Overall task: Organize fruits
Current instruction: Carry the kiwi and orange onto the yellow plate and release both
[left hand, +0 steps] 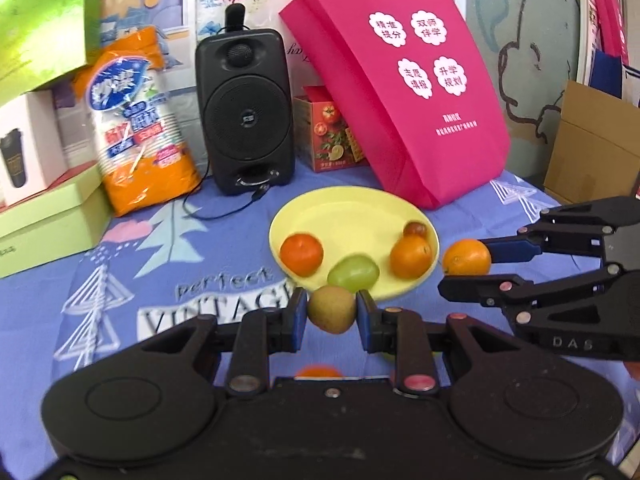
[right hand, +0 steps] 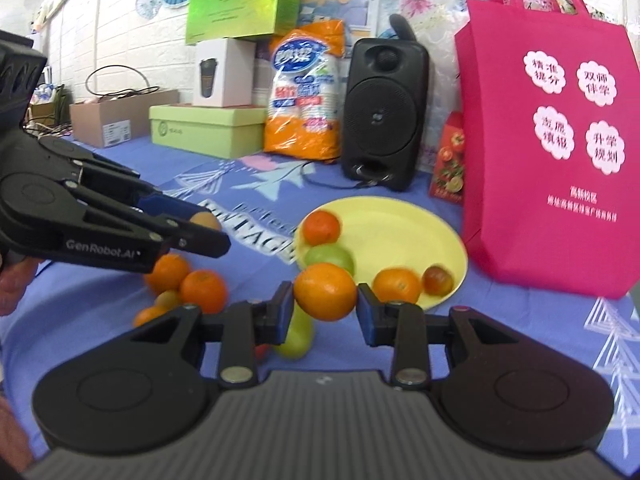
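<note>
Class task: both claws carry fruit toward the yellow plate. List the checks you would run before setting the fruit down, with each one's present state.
1. Left claw shut on the brownish-green fruit: ok.
2. Right claw shut on the orange: ok.
3. Yellow plate has bare space at the back: ok.
4. Claws apart from each other: ok.
5. Fruit already over the plate: cannot tell.
6. All loose fruit gathered off the cloth: not ok.

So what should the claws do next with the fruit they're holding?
Probably carry both on over the yellow plate and let go. The left claw grips a brownish-green fruit and the right claw an orange, both just short of the plate, where four fruits already lie.
</note>
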### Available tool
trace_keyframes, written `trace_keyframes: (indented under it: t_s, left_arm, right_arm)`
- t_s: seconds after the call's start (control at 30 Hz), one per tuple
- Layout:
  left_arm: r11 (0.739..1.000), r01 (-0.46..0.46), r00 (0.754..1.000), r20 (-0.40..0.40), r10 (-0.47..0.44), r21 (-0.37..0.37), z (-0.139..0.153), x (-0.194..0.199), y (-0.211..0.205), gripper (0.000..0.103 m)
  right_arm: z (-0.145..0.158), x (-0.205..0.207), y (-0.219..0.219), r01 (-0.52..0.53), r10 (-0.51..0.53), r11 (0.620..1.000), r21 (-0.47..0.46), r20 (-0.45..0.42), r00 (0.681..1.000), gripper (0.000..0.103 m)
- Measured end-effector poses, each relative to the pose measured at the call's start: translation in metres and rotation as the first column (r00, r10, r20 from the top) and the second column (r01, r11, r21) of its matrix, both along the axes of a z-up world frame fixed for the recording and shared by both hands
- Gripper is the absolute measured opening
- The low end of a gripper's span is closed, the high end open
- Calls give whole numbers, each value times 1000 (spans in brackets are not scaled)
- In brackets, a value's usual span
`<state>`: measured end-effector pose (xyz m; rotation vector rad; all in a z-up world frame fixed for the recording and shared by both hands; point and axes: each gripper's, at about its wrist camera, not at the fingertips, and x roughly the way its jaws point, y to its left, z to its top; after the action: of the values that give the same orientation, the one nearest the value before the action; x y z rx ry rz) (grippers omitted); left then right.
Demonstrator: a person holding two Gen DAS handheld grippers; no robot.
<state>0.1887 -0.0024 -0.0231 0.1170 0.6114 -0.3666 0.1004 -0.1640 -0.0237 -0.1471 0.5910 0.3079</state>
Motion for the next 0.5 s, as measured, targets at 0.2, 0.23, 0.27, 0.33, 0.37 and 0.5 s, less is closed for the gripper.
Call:
trace_keyframes:
  t_s: [0.2,0.23,0.27,0.33,0.37,0.5]
  left_arm:
    - [1000,5,1000,-17,-5,-20,3,57,-18,25]
    - [1000,8,1000,-19,-8,-21,3,65,-21,25]
    - [1000,9,1000,-22,-9,-19,3,74,-25,25]
    - [1000,11,999,-37,-12,-24,2,91,-30,25]
    - [1000,13,999,-45,-14,-25,1,99,-33,25]
    - [1000,10,996,-90,-12,-23,-8,127,-45,26]
  right_arm:
    - [4,41,-15,29,-29,1000,-1,-2,1000,33]
    - [4,47,-17,34,-34,999,1,-4,999,33]
    - [4,53,-20,38,-38,999,3,-6,999,33]
    - [2,64,-23,40,-40,999,8,-12,999,33]
    - [1,68,-24,42,-42,999,6,-15,999,33]
    - [-5,89,-27,39,-39,999,-6,-39,998,33]
